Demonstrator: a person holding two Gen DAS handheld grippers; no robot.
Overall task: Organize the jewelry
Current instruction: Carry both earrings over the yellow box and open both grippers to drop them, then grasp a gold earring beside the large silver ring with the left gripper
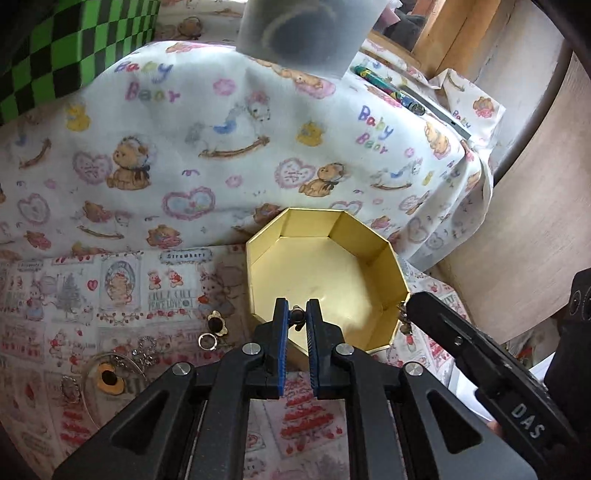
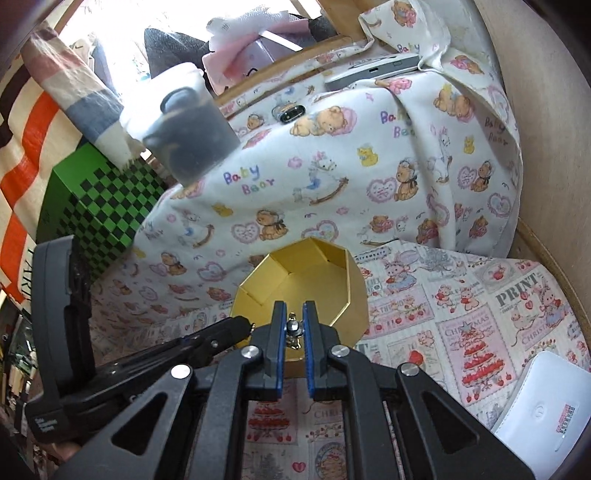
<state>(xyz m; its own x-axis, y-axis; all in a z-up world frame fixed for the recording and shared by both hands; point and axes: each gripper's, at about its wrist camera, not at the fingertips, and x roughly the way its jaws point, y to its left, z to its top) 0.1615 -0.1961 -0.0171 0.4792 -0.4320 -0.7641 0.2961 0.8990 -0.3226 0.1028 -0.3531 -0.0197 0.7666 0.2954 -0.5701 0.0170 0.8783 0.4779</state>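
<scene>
Holding a small dark-beaded earring (image 1: 296, 316) between its blue pads, the left hand-held gripper (image 1: 296, 314) hangs over the near rim of an open gold octagonal box (image 1: 328, 284), jaws narrowed onto the piece. The right hand-held gripper (image 2: 294, 328) pinches a second dark-beaded earring (image 2: 293, 330) over the same box's near edge, likewise closed to a narrow gap. The box sits bare inside on a printed Christmas-pattern cloth (image 2: 461, 332) covering the worktop. More jewelry lies to its left: a dark flower-shaped piece (image 1: 216, 323), a ring (image 1: 207, 340) and an amber disc (image 1: 109, 377). Behind rises a mound draped in a "Baby Bear" sheet (image 1: 221, 140), carrying a frosted plastic container (image 1: 306, 33). A green checkered box (image 2: 99, 206) stands further left.
</scene>
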